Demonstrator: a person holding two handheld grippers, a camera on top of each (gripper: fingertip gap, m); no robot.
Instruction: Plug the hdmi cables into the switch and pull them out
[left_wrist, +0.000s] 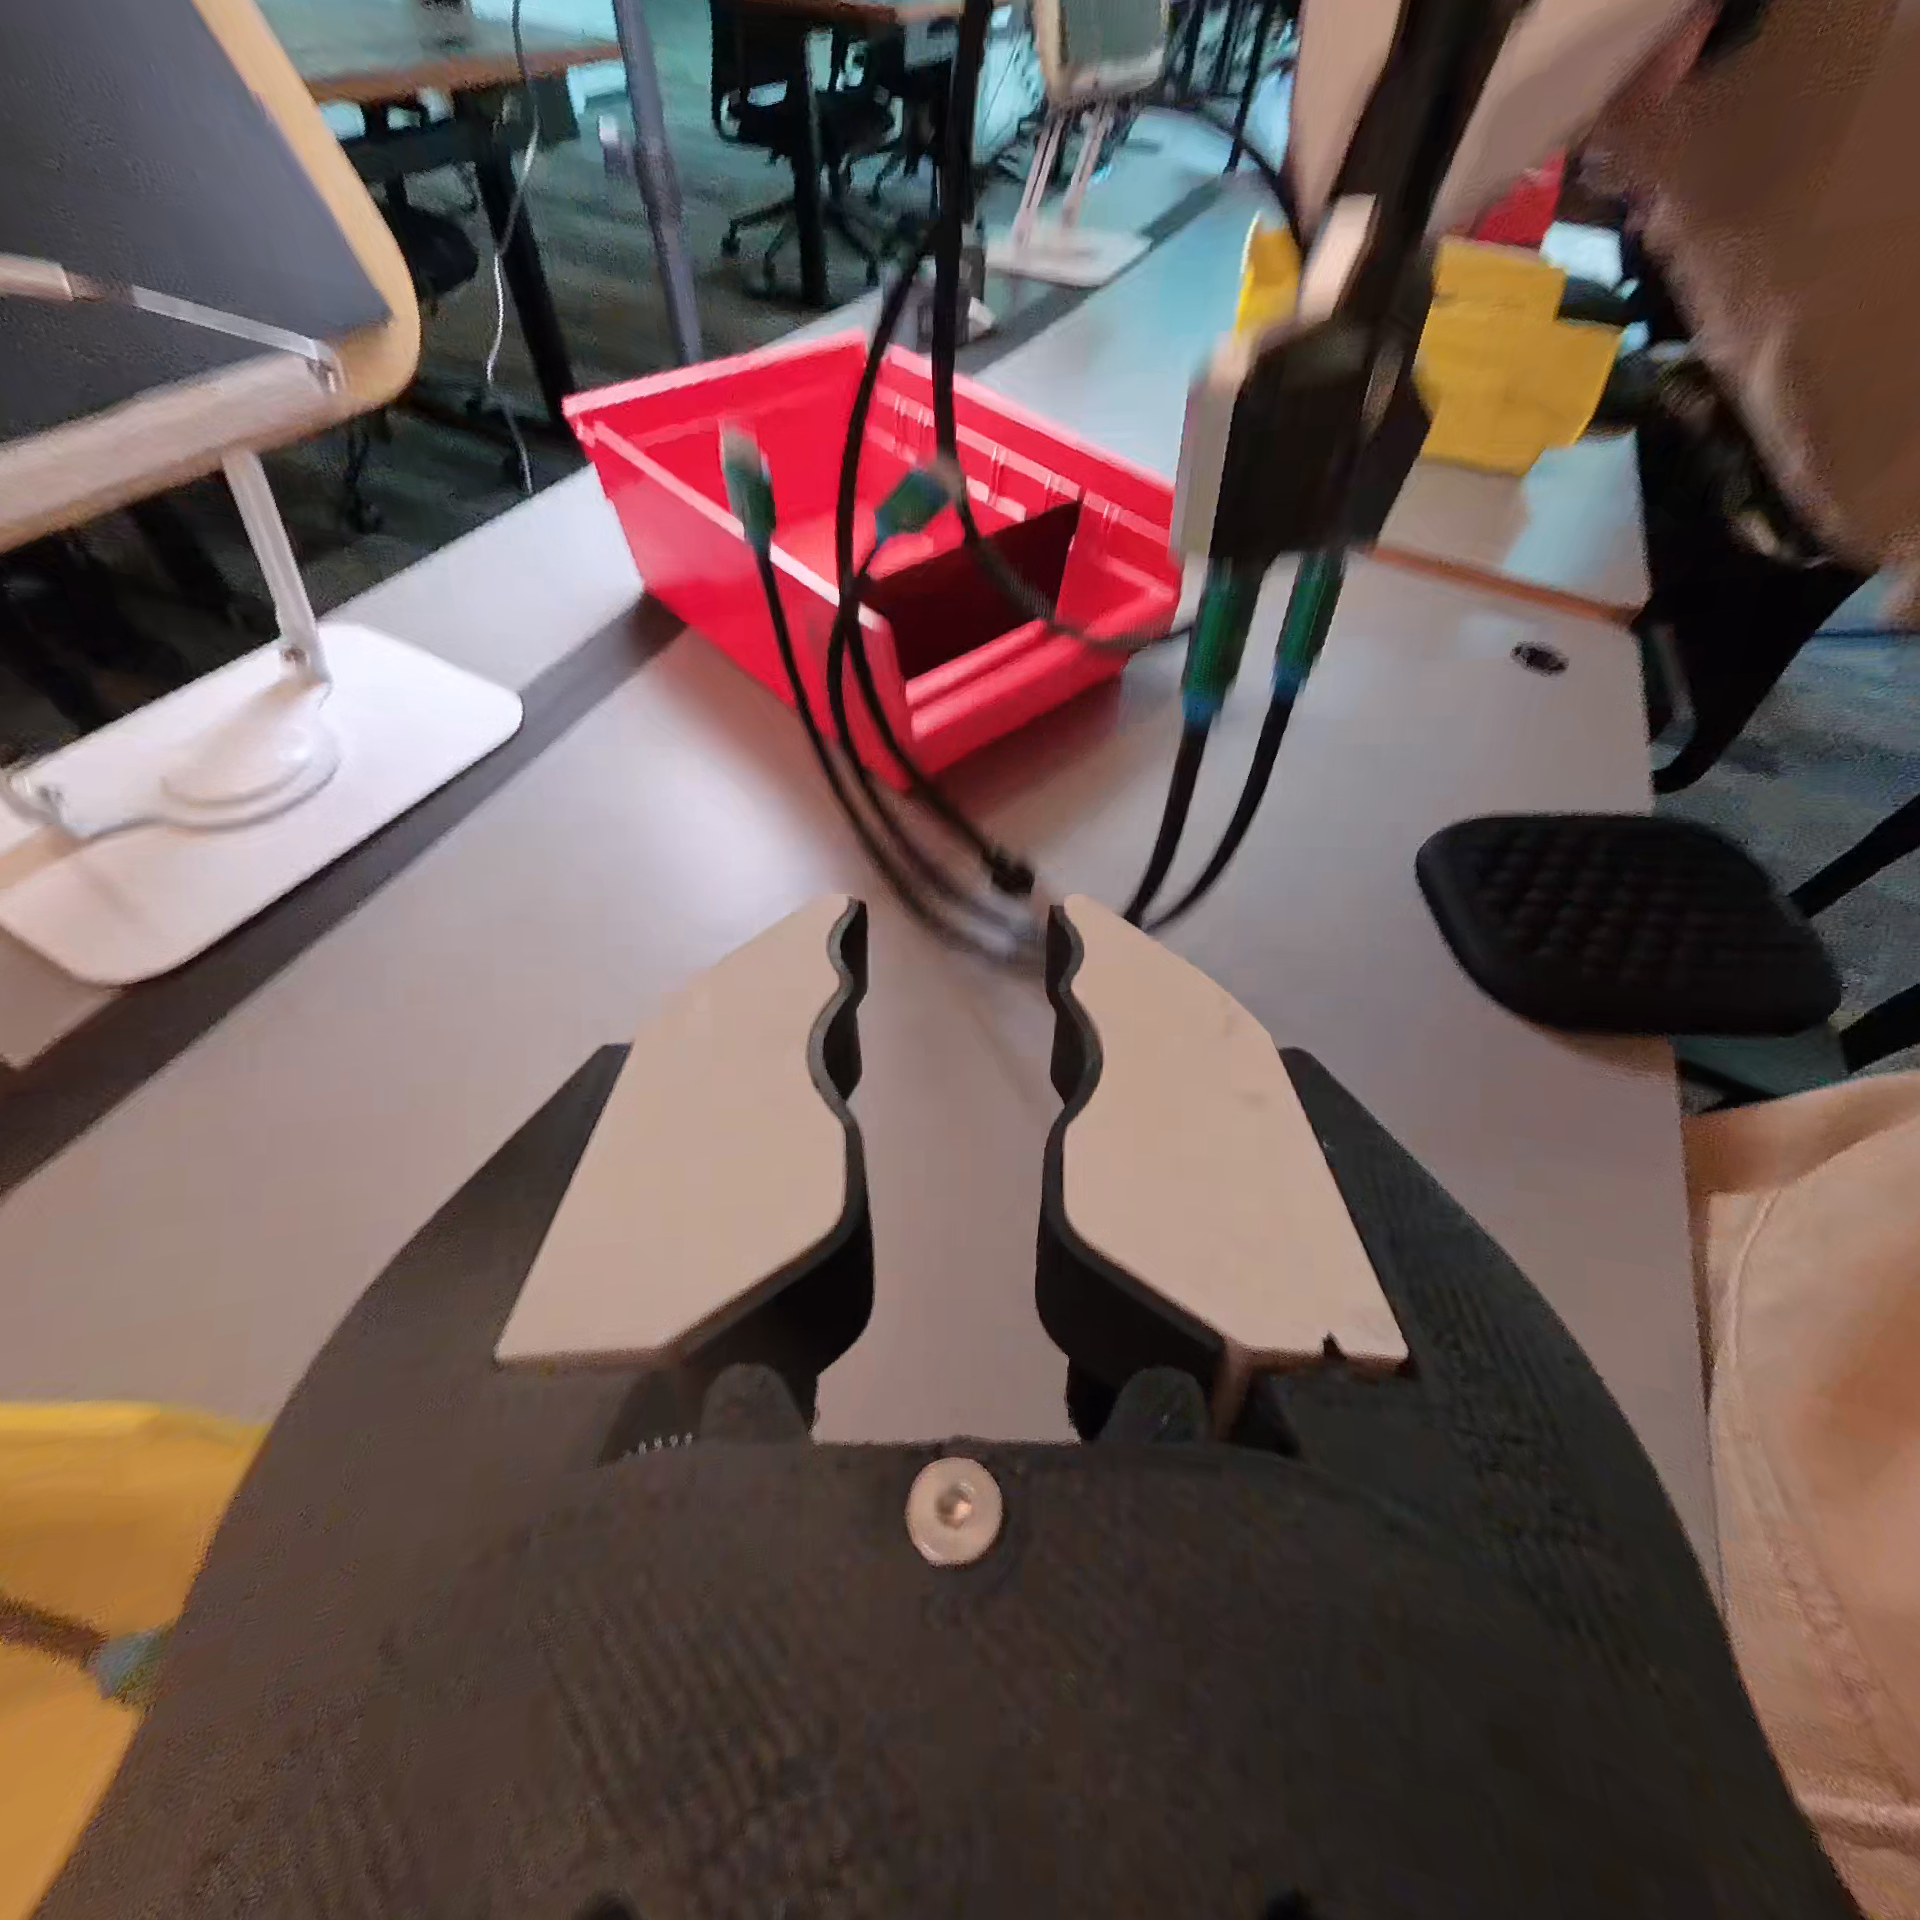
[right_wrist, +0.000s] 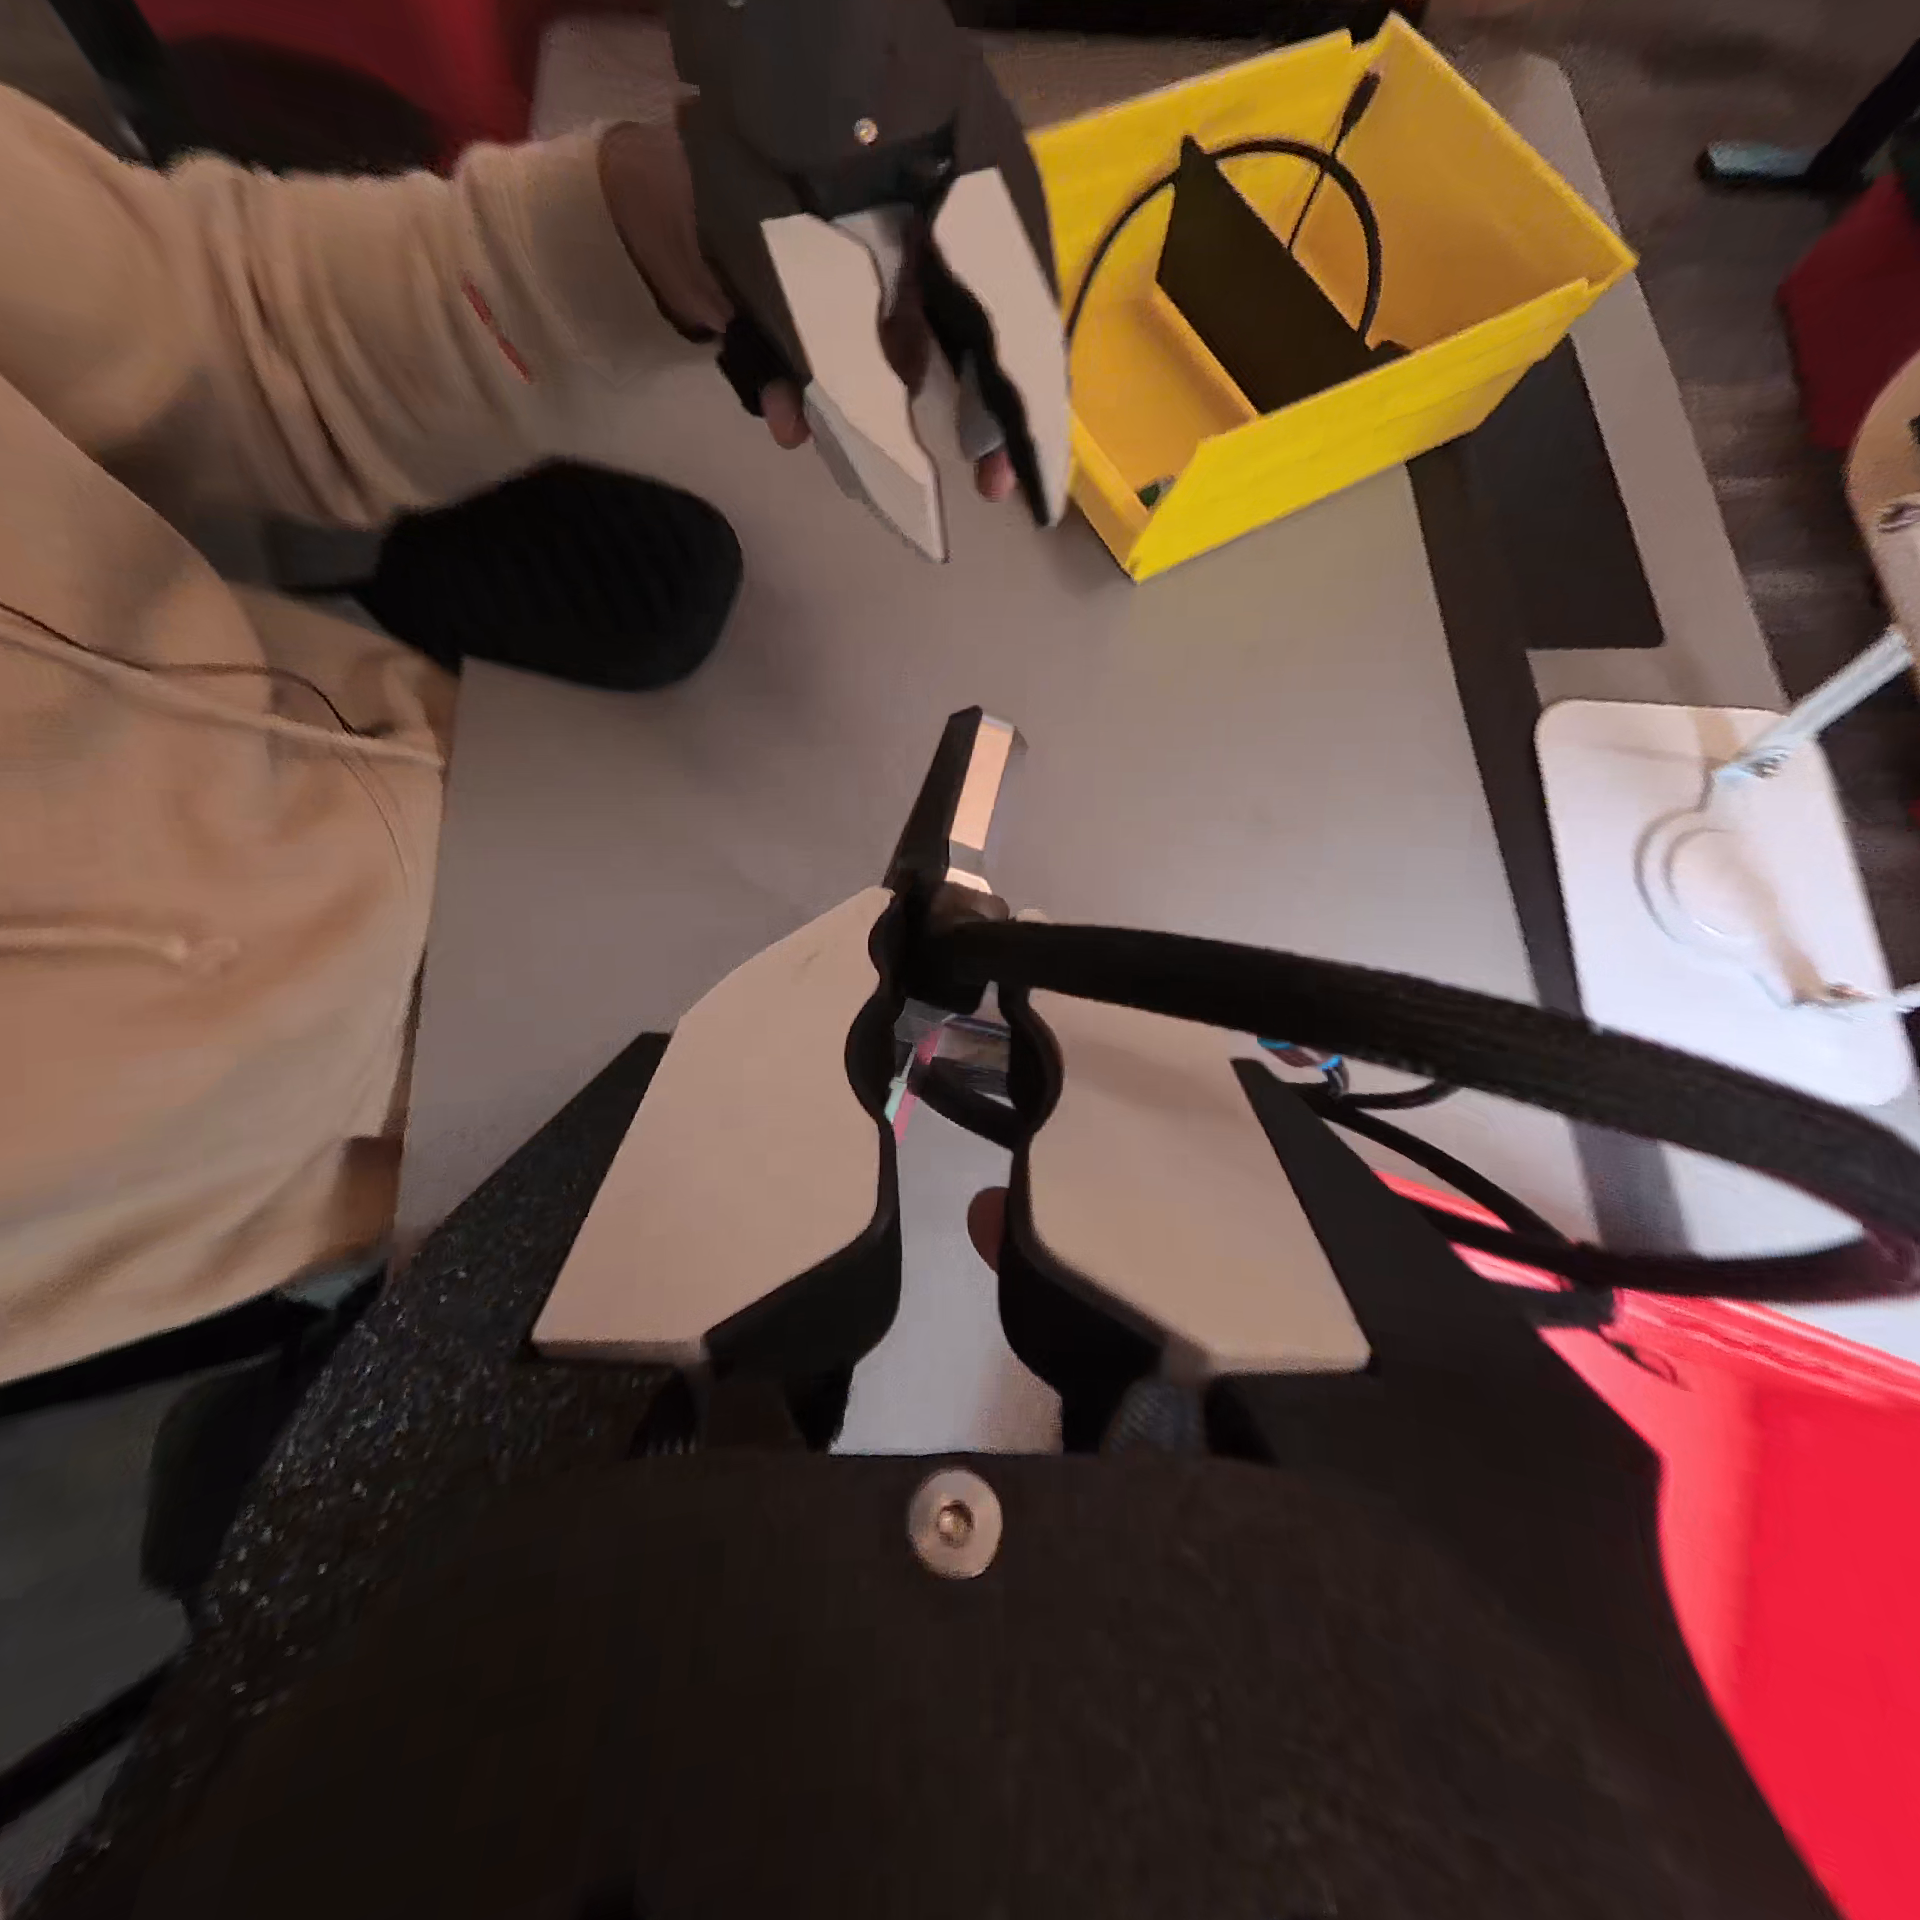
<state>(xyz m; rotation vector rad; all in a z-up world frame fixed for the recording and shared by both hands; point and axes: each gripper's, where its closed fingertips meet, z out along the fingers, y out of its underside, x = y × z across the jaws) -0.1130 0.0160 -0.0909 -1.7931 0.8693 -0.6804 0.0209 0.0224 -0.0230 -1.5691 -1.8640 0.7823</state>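
Observation:
My right gripper (right_wrist: 945, 956) is shut on the switch (right_wrist: 961, 800), a small black box with a silver face, and holds it in the air above the table. In the left wrist view the switch (left_wrist: 1299, 436) hangs at upper right with two green-plugged HDMI cables (left_wrist: 1226, 634) plugged into its underside. Two loose green plugs (left_wrist: 743, 478) stand free in front of the red bin (left_wrist: 1039, 686). Their cables run to a bundle (left_wrist: 997, 904) on the table just ahead of my left gripper (left_wrist: 956, 935), which is open and empty. A thick braided cable (right_wrist: 1455, 1029) leaves the switch to the right.
A yellow divided bin (right_wrist: 1299, 447) with a cable in it stands beside the left gripper (right_wrist: 992, 525). A white monitor stand base (left_wrist: 260, 790) sits on the left of the table (left_wrist: 416, 1091). A black chair armrest (left_wrist: 1621, 925) and a person's beige sleeve (right_wrist: 260, 312) are at the table edge. My hands' fingertips stand some 15 centimeters from each other.

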